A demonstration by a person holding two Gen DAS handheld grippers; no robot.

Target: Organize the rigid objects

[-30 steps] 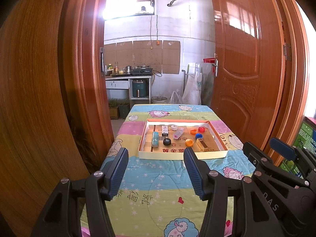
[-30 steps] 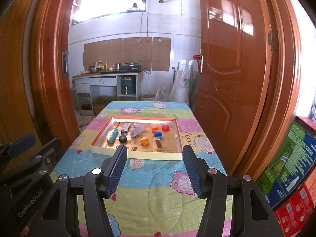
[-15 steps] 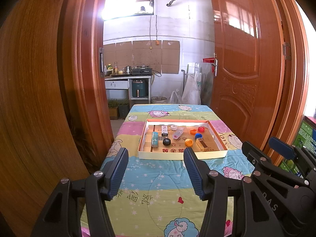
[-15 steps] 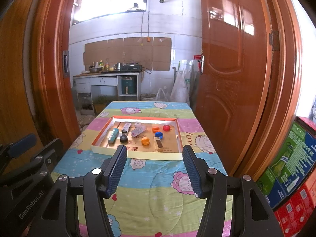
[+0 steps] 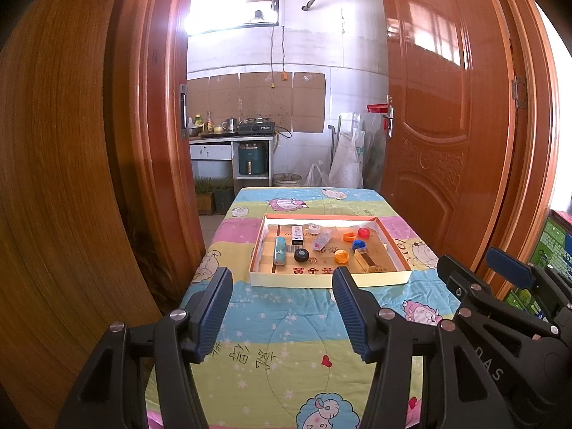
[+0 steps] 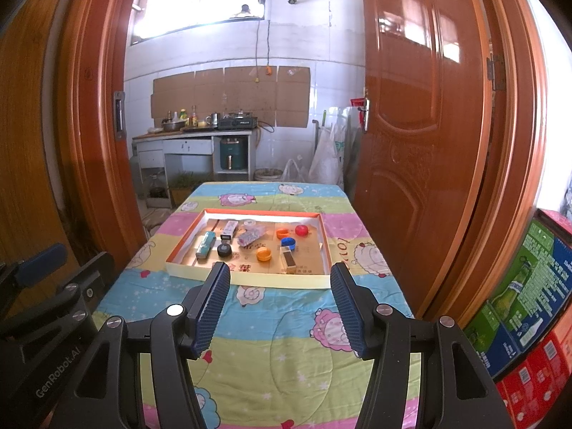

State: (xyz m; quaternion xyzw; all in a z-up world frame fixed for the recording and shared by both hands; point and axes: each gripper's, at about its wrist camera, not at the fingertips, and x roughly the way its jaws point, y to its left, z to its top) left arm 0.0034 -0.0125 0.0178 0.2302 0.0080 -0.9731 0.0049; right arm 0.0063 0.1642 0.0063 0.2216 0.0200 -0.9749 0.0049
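A shallow cardboard tray (image 5: 323, 280) (image 6: 250, 280) with an orange rim lies on the far half of a table under a cartoon-print cloth (image 5: 286, 325) (image 6: 282, 329). Inside are several small items: a teal tube (image 5: 279, 255) (image 6: 205, 245), a black cap (image 5: 301, 255) (image 6: 224, 249), orange caps (image 5: 341, 257) (image 6: 263, 254), a blue cap (image 5: 358, 244) (image 6: 288, 242), a red cap (image 5: 363, 232) (image 6: 301, 230) and a small tan box (image 5: 368, 260) (image 6: 288, 259). My left gripper (image 5: 280, 284) and right gripper (image 6: 279, 280) hover open and empty over the near half of the cloth, short of the tray.
Wooden door panels (image 5: 447, 143) (image 6: 429, 143) flank the table on both sides. Stacked printed cartons (image 6: 529, 304) stand at the right. A counter with a stove and bottles (image 6: 207, 125) lies beyond the table. The right gripper's body (image 5: 507, 321) shows beside my left one.
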